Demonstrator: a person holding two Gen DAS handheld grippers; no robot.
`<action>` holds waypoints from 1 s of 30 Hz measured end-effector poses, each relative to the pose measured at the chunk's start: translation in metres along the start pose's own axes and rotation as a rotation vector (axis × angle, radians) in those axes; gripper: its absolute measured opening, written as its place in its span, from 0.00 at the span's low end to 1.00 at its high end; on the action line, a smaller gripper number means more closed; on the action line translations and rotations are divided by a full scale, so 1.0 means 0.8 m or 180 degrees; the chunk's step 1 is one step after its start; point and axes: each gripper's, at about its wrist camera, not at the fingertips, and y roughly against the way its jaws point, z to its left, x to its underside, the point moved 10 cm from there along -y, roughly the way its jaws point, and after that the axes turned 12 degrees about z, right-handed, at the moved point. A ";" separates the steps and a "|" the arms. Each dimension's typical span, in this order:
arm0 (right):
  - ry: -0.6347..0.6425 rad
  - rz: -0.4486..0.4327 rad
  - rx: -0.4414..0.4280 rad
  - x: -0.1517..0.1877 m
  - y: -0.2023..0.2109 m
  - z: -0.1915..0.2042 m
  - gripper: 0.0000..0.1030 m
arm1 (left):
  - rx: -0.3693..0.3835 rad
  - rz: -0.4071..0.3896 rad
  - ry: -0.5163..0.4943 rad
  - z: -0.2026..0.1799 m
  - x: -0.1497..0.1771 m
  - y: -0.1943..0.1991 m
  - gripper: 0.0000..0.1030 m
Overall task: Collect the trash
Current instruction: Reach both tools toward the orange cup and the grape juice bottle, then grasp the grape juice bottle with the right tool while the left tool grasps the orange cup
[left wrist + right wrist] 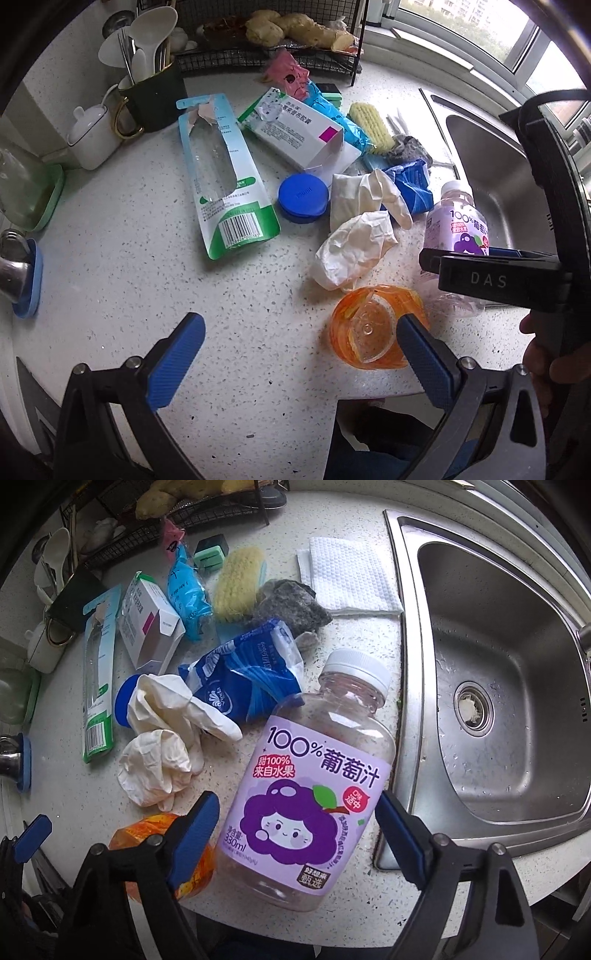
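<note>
Trash lies scattered on the white speckled counter. An empty grape juice bottle with a purple label lies between the open fingers of my right gripper, which straddles its lower half. An orange plastic cup lies on its side by the right finger of my open, empty left gripper. Crumpled white gloves, a blue tissue pack, a blue lid, a torn green package and an open white box lie beyond.
A steel sink is on the right, with a folded white cloth beside it. A yellow brush, grey scrubber, utensil cup and wire rack stand at the back. The counter edge is close below both grippers.
</note>
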 end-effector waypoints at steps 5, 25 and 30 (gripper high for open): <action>0.0013 0.0065 0.0059 -0.001 -0.015 0.004 0.77 | 0.0092 0.0020 -0.0003 -0.005 0.002 -0.003 1.00; 0.0090 -0.0287 0.0019 0.033 0.041 -0.048 0.67 | 0.0125 0.0372 -0.0325 -0.069 0.000 -0.045 1.00; 0.0022 -0.0368 0.0051 0.043 0.054 -0.063 0.67 | 0.0100 0.0452 -0.0411 -0.082 -0.006 -0.065 1.00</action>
